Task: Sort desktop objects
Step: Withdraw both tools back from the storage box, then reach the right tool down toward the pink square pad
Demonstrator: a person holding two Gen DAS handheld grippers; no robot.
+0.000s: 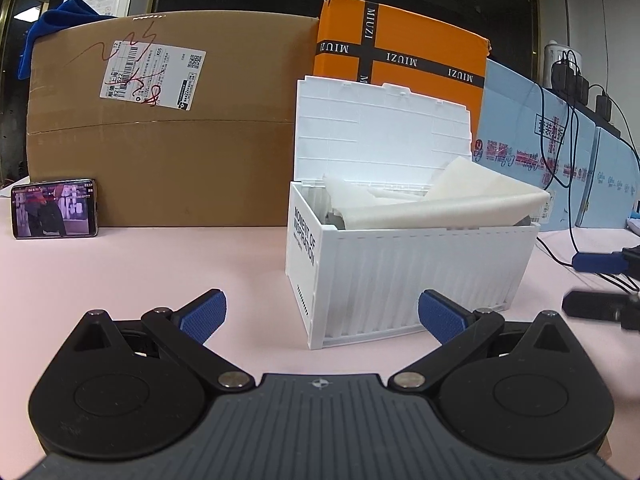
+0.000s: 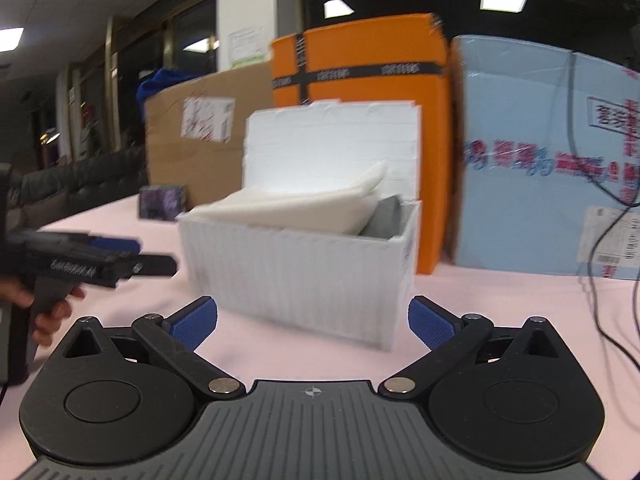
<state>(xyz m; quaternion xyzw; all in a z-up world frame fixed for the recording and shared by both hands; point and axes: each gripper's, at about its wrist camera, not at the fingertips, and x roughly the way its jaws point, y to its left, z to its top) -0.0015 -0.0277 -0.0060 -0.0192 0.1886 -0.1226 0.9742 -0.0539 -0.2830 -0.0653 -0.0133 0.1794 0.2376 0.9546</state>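
Observation:
A white ribbed storage box (image 1: 408, 276) stands on the pink table with its lid (image 1: 376, 132) raised. White foam sheets (image 1: 440, 204) stick out of it over a grey object. My left gripper (image 1: 322, 314) hovers open in front of the box's left corner, nothing between its blue pads. In the right wrist view the same box (image 2: 304, 268) sits just ahead, blurred, with a grey item (image 2: 384, 220) at its right end. My right gripper (image 2: 312, 320) is open and empty too. The left gripper (image 2: 116, 258) appears at the left there, held by a hand (image 2: 48, 312).
A brown cardboard box (image 1: 160, 120), an orange box (image 1: 404, 52) and light blue boxes (image 1: 552, 160) form a wall behind. A phone (image 1: 54, 208) leans on the brown box. Black cables (image 1: 568, 184) and a blue plug (image 1: 596, 262) lie at the right.

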